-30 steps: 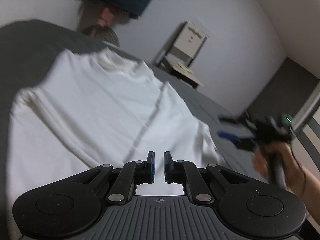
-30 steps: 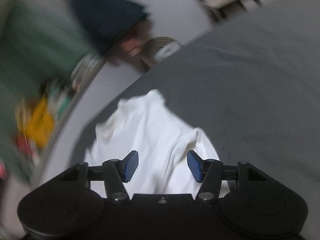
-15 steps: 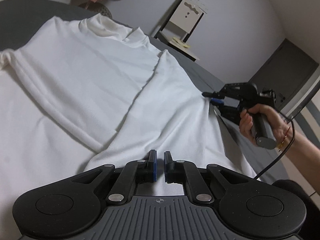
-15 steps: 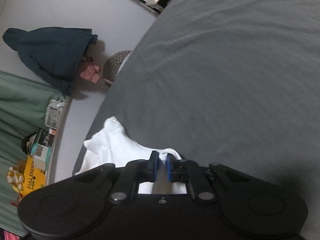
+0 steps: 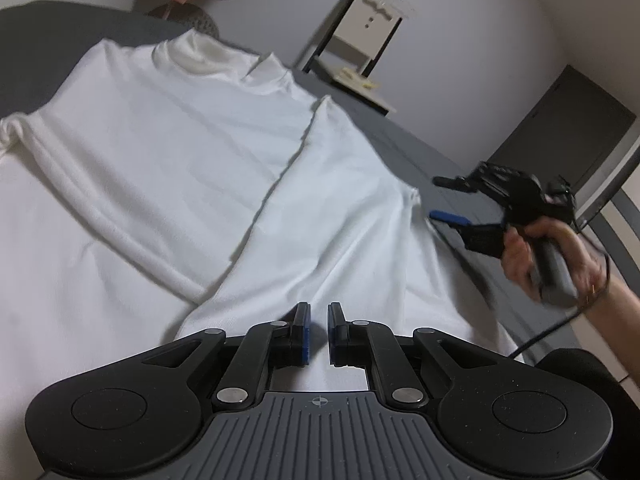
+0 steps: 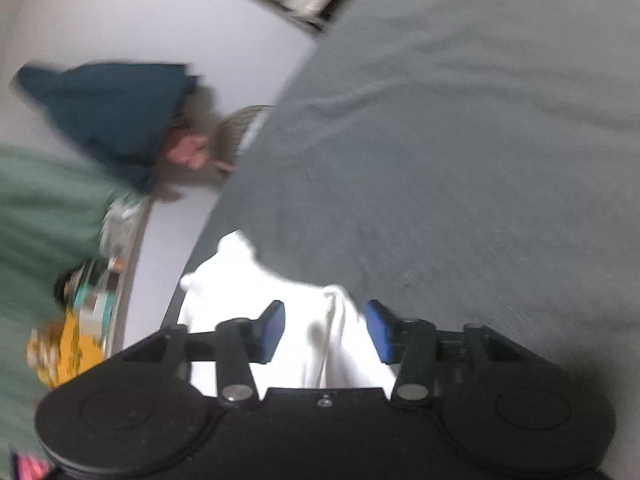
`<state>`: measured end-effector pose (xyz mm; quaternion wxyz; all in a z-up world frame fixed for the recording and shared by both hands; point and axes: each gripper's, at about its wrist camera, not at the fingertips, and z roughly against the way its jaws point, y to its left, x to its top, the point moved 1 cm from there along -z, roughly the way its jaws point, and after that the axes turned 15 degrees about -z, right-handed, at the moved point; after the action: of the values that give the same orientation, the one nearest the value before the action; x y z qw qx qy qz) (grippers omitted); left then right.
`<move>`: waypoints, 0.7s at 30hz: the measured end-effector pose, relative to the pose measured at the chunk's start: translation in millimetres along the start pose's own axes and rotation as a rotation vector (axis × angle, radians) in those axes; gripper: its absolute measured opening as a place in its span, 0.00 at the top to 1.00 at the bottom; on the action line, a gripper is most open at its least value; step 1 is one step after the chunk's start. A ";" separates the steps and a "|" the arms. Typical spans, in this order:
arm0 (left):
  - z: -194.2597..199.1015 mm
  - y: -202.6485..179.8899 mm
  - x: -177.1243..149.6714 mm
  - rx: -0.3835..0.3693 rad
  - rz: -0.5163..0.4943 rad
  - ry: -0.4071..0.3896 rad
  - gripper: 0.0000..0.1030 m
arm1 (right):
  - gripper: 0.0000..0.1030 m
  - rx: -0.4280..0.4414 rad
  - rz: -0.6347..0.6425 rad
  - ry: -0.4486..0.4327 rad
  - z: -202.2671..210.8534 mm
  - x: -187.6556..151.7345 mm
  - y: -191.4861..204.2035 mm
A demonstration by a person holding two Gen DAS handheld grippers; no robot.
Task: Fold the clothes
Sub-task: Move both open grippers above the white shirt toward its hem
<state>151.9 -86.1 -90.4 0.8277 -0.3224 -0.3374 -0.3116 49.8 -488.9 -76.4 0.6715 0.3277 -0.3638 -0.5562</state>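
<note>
A white turtleneck shirt [image 5: 180, 140] lies spread on the grey bed [image 5: 40, 40], its right side folded over the middle. My left gripper [image 5: 318, 320] is shut at the near hem, and creases run out from it across the cloth. In the left wrist view, a hand [image 5: 540, 256] holds my right gripper [image 5: 435, 197] just right of the shirt's far corner, with its jaws apart. In the right wrist view, the right gripper [image 6: 325, 320] is opening. A bunched edge of the shirt [image 6: 240, 292] lies between and under the blue pads [image 6: 276, 324] without touching them.
The grey bed [image 6: 440, 160] stretches wide beyond the shirt. A white chair [image 5: 360, 40] and a dark door [image 5: 560, 132] stand by the far wall. A dark blue garment [image 6: 112, 112], a woven basket [image 6: 240, 128] and a cluttered shelf [image 6: 92, 292] lie past the bed's edge.
The right gripper stood open a second ago, pinched the shirt's edge half a second ago, and has now let it go. The left gripper stays shut at the hem.
</note>
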 end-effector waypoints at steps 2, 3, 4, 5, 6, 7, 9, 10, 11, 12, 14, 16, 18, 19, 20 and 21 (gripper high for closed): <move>5.7 0.1 2.9 0.008 -0.006 -0.038 0.93 | 0.54 0.058 0.075 0.001 10.7 -16.6 1.3; 9.8 1.0 4.3 0.014 -0.005 -0.068 0.93 | 0.53 0.083 0.106 -0.002 15.2 -24.6 1.7; 14.5 2.9 5.6 0.025 0.002 -0.101 0.93 | 0.50 0.103 0.136 -0.006 18.7 -32.5 2.1; 19.6 5.3 6.6 0.038 0.013 -0.135 0.93 | 0.45 0.116 0.160 -0.011 20.6 -39.2 3.2; 24.2 8.1 7.5 0.054 0.023 -0.166 0.93 | 0.42 0.122 0.183 -0.011 19.7 -44.5 6.1; 27.8 11.6 8.3 0.073 0.034 -0.188 0.93 | 0.38 0.130 0.213 -0.005 16.9 -48.9 10.3; 33.3 19.0 9.4 0.112 0.058 -0.215 0.93 | 0.37 0.134 0.305 0.005 10.2 -57.7 20.1; 34.9 22.8 9.0 0.127 0.072 -0.219 0.93 | 0.37 0.135 0.344 0.008 7.1 -62.4 24.4; 36.0 26.7 8.2 0.139 0.087 -0.222 0.93 | 0.36 0.136 0.373 0.010 4.0 -67.4 28.0; 36.5 30.7 7.2 0.151 0.101 -0.221 0.93 | 0.36 0.139 0.393 0.015 1.9 -72.0 30.3; 34.9 38.4 5.0 0.158 0.135 -0.207 0.93 | 0.30 0.143 0.416 0.031 -0.9 -80.9 32.2; 33.3 45.4 1.9 0.143 0.171 -0.202 0.93 | 0.24 0.127 0.448 0.038 -3.1 -91.7 32.2; 31.8 50.0 0.0 0.138 0.191 -0.203 0.93 | 0.21 0.101 0.519 0.033 -5.4 -104.5 34.2; 30.7 51.1 -0.7 0.137 0.196 -0.204 0.93 | 0.18 0.089 0.559 0.031 -6.7 -110.9 35.6; 29.2 51.3 -1.3 0.136 0.199 -0.206 0.93 | 0.15 0.081 0.599 0.027 -7.6 -117.6 36.9; 27.8 51.6 -1.9 0.135 0.202 -0.208 0.93 | 0.13 0.078 0.638 0.020 -7.6 -124.7 37.9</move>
<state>178.7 -34.1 -92.8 0.8353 -0.3290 -0.4070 -0.1684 61.0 -359.5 -63.8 0.8025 0.2281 -0.4624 -0.3002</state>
